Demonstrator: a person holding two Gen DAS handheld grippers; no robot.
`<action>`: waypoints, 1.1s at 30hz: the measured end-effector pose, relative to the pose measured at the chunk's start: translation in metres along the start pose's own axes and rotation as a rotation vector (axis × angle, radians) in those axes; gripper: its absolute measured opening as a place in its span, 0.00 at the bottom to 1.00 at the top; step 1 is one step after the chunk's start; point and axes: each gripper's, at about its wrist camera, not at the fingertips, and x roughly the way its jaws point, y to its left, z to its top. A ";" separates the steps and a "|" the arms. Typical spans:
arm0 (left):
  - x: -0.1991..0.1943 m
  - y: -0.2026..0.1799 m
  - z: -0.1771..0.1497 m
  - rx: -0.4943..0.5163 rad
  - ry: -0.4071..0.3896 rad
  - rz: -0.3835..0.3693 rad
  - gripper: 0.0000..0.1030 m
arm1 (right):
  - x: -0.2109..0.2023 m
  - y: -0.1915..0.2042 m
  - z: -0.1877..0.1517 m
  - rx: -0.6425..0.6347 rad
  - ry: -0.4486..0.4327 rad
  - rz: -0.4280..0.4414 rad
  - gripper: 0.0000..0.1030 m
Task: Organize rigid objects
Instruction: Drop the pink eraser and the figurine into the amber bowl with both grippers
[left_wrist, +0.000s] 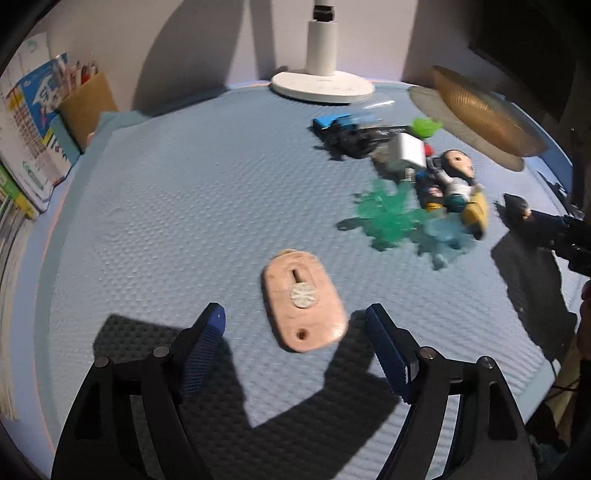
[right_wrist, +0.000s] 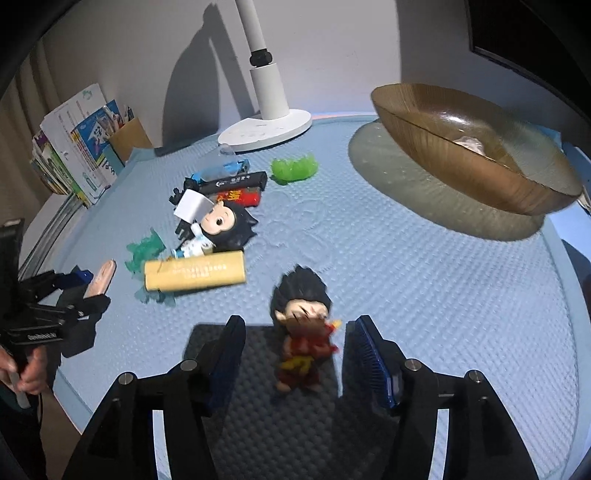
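Note:
My left gripper (left_wrist: 295, 317) is open, its jaws on either side of a flat pink oval piece (left_wrist: 303, 299) lying on the blue mat; it also shows in the right wrist view (right_wrist: 101, 278). My right gripper (right_wrist: 297, 328) is open around a small red-robed figurine with black hair (right_wrist: 301, 325) that stands on the mat, not touched by either pad. A pile lies further back: a black-haired doll (right_wrist: 221, 229), a yellow bar (right_wrist: 194, 275), green plastic pieces (right_wrist: 142, 251), a white block (right_wrist: 192, 205), black and red bars (right_wrist: 236, 186). A brown glass bowl (right_wrist: 443, 147) sits at the back right.
A white lamp base (right_wrist: 266, 129) stands at the back centre. Books and a brown pen box (left_wrist: 40, 122) line the left edge. A green jelly-like piece (right_wrist: 293, 168) lies near the lamp. The mat's edge (right_wrist: 580, 295) curves close on the right.

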 end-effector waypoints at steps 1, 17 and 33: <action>-0.001 0.001 0.000 0.001 -0.011 -0.002 0.75 | 0.003 0.002 0.003 -0.003 0.004 -0.005 0.58; -0.051 -0.035 0.052 -0.029 -0.236 -0.037 0.32 | -0.064 -0.008 0.016 -0.009 -0.187 -0.090 0.31; -0.012 -0.220 0.233 0.164 -0.256 -0.255 0.32 | -0.099 -0.151 0.114 0.338 -0.181 -0.355 0.31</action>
